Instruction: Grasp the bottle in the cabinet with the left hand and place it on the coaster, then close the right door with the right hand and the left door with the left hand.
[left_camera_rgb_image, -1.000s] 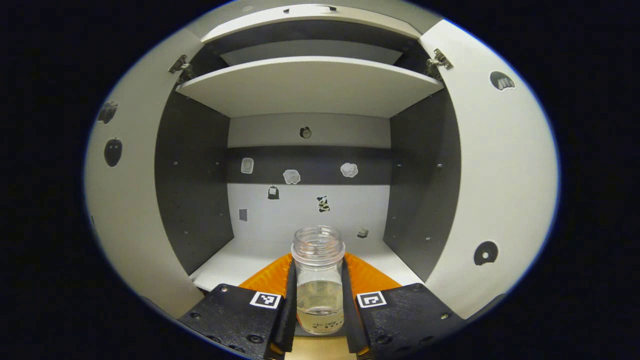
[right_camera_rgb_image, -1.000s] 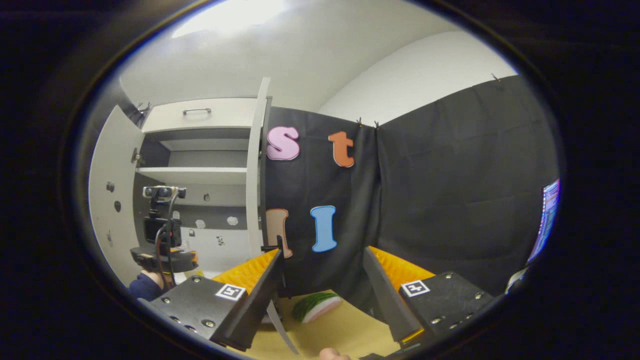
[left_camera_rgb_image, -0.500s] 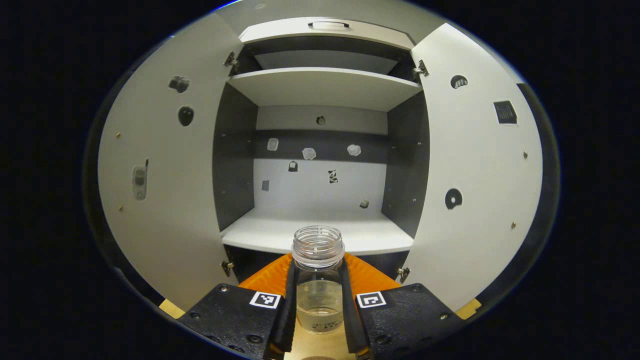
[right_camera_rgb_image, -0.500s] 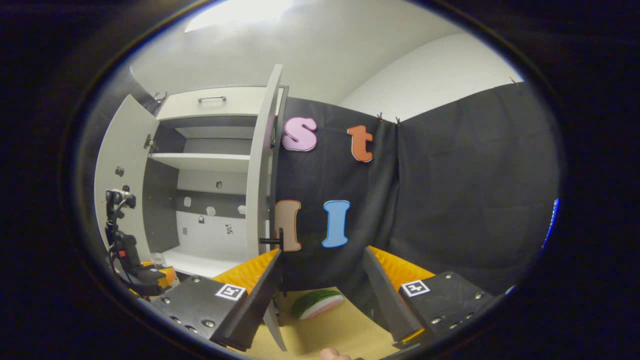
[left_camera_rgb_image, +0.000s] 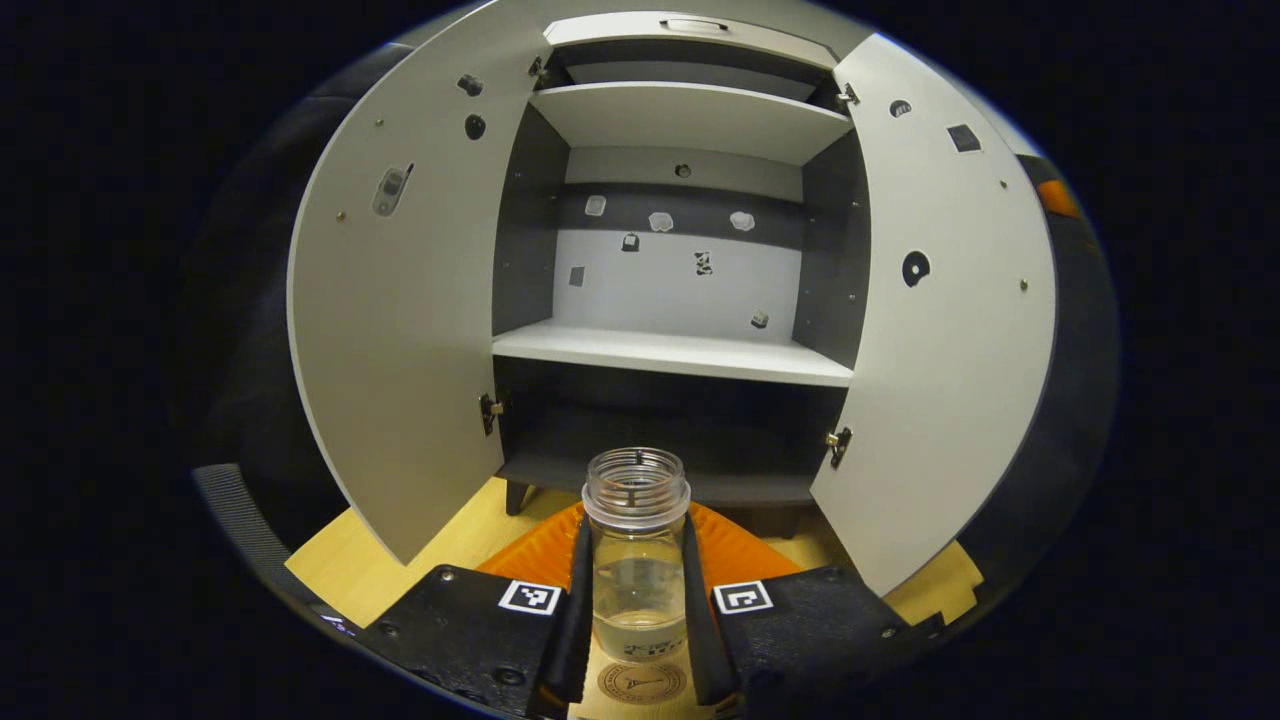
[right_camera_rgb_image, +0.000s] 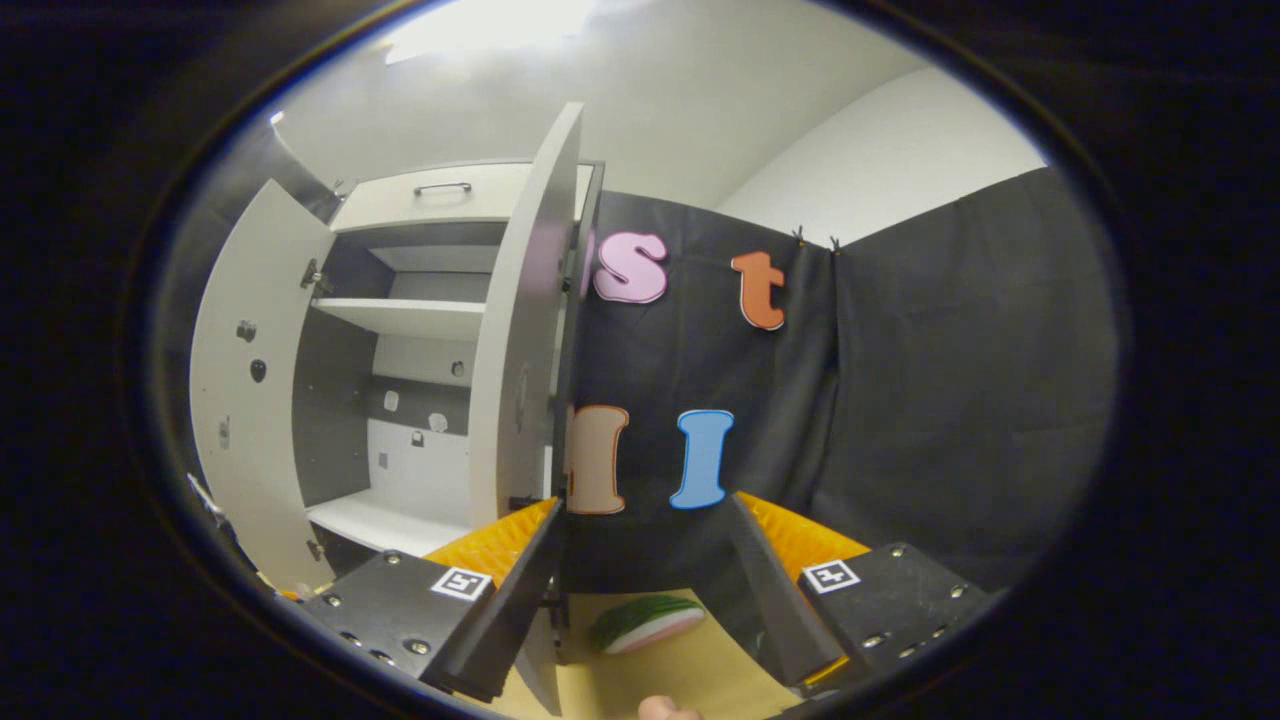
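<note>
A clear lidless bottle (left_camera_rgb_image: 637, 550) with a little liquid stands upright between the fingers of my left gripper (left_camera_rgb_image: 636, 600), which is shut on it. Just below the bottle a round brown coaster (left_camera_rgb_image: 641, 684) lies on the wooden table (left_camera_rgb_image: 440, 545); whether the bottle touches it I cannot tell. Beyond stands the cabinet, its left door (left_camera_rgb_image: 400, 300) and right door (left_camera_rgb_image: 950, 300) both swung wide. In the right gripper view my right gripper (right_camera_rgb_image: 645, 570) is open and empty, with the right door's edge (right_camera_rgb_image: 520, 340) just ahead on its left.
A watermelon-slice toy (right_camera_rgb_image: 645, 622) lies on the table between the right gripper's fingers, farther off. The cabinet's lower shelf (left_camera_rgb_image: 680, 352) and upper shelf (left_camera_rgb_image: 690, 115) are bare. Black cloth wall (right_camera_rgb_image: 900, 400) stands to the right of the cabinet.
My left gripper has drawn the bottle out of the cabinet and down toward the table; the coaster has come into view beneath it. The right gripper has shifted slightly rightward and stays open.
</note>
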